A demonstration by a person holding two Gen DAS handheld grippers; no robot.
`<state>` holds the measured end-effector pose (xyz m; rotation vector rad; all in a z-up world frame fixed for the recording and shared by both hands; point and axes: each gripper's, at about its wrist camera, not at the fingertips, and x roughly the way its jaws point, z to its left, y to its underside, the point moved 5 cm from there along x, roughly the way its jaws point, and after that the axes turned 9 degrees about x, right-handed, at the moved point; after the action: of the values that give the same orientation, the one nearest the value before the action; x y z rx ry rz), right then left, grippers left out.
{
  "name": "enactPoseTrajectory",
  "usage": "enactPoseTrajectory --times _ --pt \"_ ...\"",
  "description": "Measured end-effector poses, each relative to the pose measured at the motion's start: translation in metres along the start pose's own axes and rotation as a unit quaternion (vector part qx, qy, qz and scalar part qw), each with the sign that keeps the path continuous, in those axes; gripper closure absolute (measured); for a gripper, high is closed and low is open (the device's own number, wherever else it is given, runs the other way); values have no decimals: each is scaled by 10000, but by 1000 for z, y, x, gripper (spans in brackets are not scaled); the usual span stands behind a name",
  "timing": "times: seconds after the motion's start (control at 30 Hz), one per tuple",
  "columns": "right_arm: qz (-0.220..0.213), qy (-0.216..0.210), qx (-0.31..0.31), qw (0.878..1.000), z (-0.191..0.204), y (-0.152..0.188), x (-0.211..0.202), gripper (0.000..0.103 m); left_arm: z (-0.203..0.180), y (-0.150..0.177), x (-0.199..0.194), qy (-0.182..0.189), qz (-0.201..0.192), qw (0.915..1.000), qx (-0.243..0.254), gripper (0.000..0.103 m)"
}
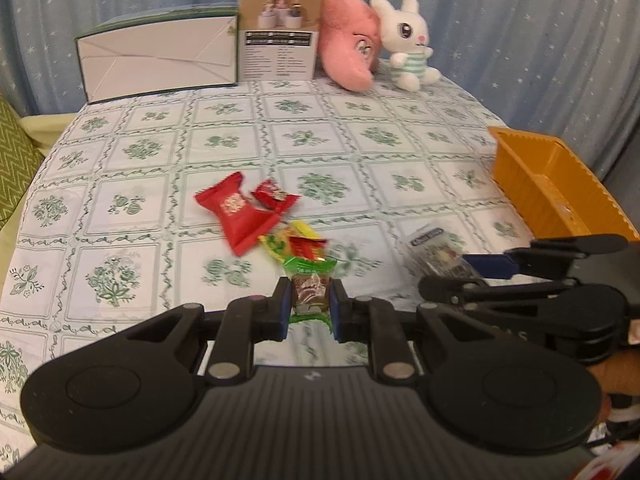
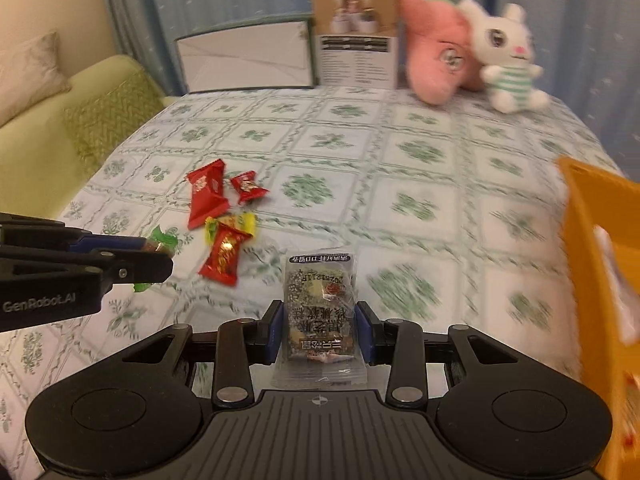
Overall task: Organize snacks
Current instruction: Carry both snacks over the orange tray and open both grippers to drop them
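The left gripper (image 1: 310, 304) is clamped on a small green-ended candy (image 1: 310, 294), its blue pads pressing the wrapper from both sides above the tablecloth (image 1: 224, 152). The right gripper (image 2: 318, 332) is closed on a clear packet with dark printing (image 2: 320, 312), held upright between its pads; in the left wrist view the same packet (image 1: 434, 254) shows at the right gripper's tip (image 1: 486, 266), near the orange basket (image 1: 536, 184).

Just beyond the left gripper, four snacks lie in a loose cluster on the cloth: a yellow packet (image 1: 280, 242) with a small red one (image 1: 306, 246) resting on it, then farther off a large red packet (image 1: 236, 212) and a small red candy (image 1: 274, 196) beside it.

The basket stands at the right edge of the table; in the right wrist view something pale shows inside it (image 2: 612, 280), blurred, so some snacks may already be in.

Judged from this, the job is partway: two pieces are in hand and not yet dropped, four remain on the cloth. At the far edge stand a white box (image 1: 160, 60), a brown carton (image 1: 280, 28), a pink plush (image 1: 348, 44) and a white rabbit toy (image 1: 408, 44).
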<state>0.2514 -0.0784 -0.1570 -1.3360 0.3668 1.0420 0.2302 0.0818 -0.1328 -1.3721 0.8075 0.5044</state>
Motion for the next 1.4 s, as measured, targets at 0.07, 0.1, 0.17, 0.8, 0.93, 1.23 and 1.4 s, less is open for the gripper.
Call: enactPoseTrajectory --times 0.07,0.1,0.17,0.8,0.93,1.23,1.4 --pt "-34 36 150 9999 -5 4 -15 65 -9 0 -7 11 13 10000 15 86" --pt "-68 42 209 9997 -7 5 -23 65 -14 1 -10 22 13 10000 17 86" --pt "-94 32 351 9993 -11 8 -38 65 -21 2 -18 45 13 10000 1 86" --pt "-469 370 941 9938 -36 42 -158 65 -95 13 -91 36 -76 10000 -37 86" --pt "-552 452 1015 9923 -44 47 -174 65 -107 14 -101 109 -116 9999 31 85" --pt "-722 669 1222 9876 -68 54 -204 65 -138 3 -111 286 -217 9990 266 86" --pt "-796 795 1383 9840 -85 55 -217 65 -156 -6 -111 408 -264 9980 402 85"
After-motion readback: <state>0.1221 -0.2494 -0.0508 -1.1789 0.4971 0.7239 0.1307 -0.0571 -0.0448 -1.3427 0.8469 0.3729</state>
